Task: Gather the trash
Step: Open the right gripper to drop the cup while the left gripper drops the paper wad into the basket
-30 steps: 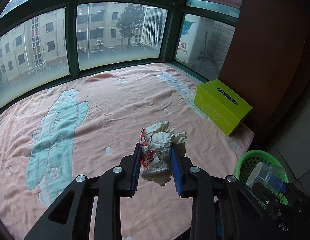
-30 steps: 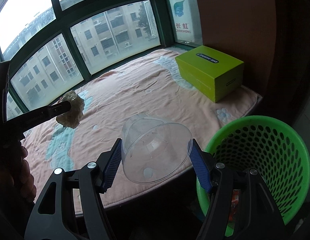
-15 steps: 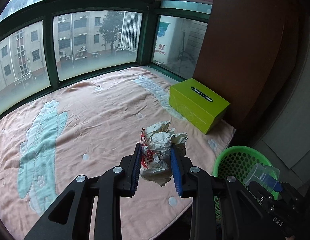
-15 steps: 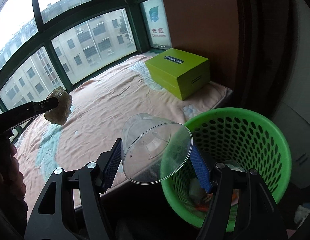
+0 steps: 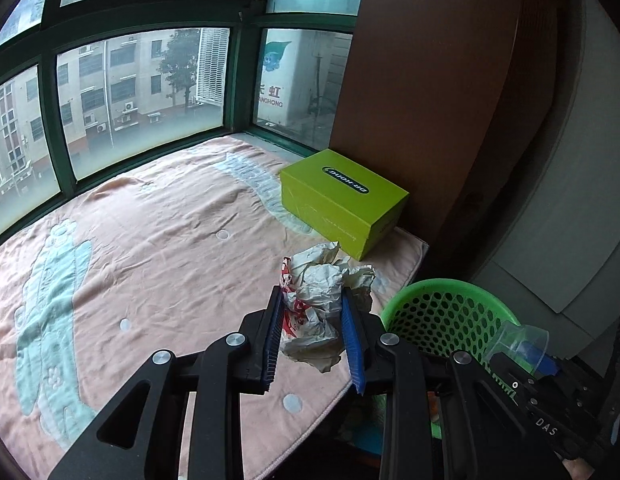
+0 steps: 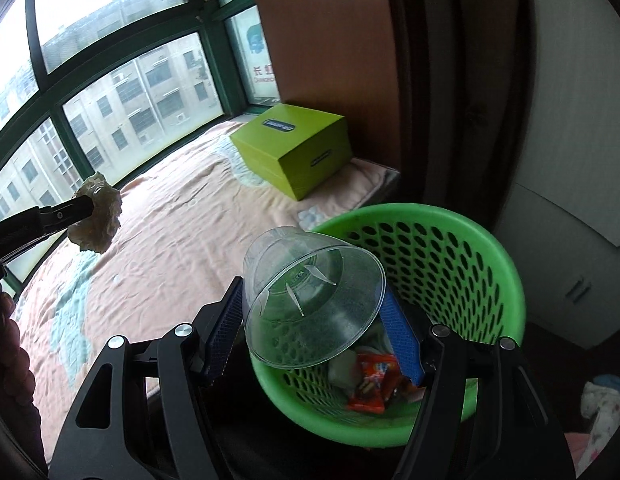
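Right wrist view: pink blanket (image 6: 182,216) runs to its near edge, where the green basket (image 6: 506,264) stands open-topped with room inside. Right tool (image 6: 314,320), half-spread, clamps the clear plastic cup (image 6: 310,300) over its rim for dropping. Left tool (image 5: 312,336), nearly closed, pinches crumpled paper (image 5: 322,284) above the blanket.

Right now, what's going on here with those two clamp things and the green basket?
A person is collecting trash with a hand-held gripper in each hand. The left hand-held gripper is clamped on a crumpled paper wrapper, carried above the pink blanket near its edge. The right hand-held gripper holds a clear plastic cup, tipped on its side, over the green basket, which already has wrappers inside. Neither piece has been dropped in yet. A green box sits on the blanket.
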